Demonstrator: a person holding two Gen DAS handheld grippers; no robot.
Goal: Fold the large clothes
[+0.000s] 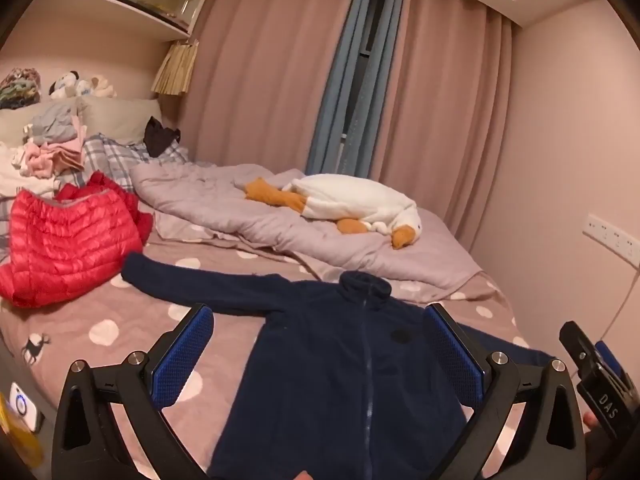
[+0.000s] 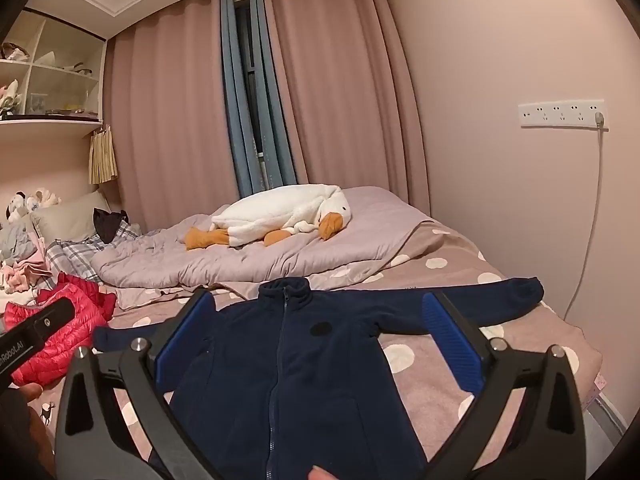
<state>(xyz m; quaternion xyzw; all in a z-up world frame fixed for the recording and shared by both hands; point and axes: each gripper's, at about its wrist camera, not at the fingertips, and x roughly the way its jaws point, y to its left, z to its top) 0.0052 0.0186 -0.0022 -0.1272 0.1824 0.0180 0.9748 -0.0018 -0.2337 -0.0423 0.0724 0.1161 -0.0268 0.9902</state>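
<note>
- Navy fleece, zipped to the collar: the jacket (image 1: 340, 368) lies face up and flat on the bed (image 1: 120, 320), its hem at the near edge, its collar pointing toward the far side.
- Both sleeves are spread straight out; the one on our left reaches toward the red puffer jacket (image 1: 68, 240), the other runs toward the bed's right edge by the wall.
- A round dark patch sits on the chest, beside the zip.
- We hold the left gripper (image 1: 320, 356) above the jacket's body, its blue pads spread wide with nothing between them but the fleece below; we cannot tell whether they touch it.
- Our right gripper (image 2: 320, 344) hovers likewise, fingers wide apart, gripping nothing.
- In each view the other gripper shows at the frame's side, and a fingertip peeks in at the bottom edge.
- Around us: the red puffer lies crumpled near the left edge, just clear of the sleeve tip.
- Beyond the collar a lilac quilt (image 2: 280, 248) is bunched across the bed, with a white goose plush (image 2: 288, 216) lying on it.
- At the headboard end, a heap of clothes (image 1: 52, 148) and pillows.
- A cable (image 2: 592, 220) hangs from the wall sockets down past the bed's right edge.
</note>
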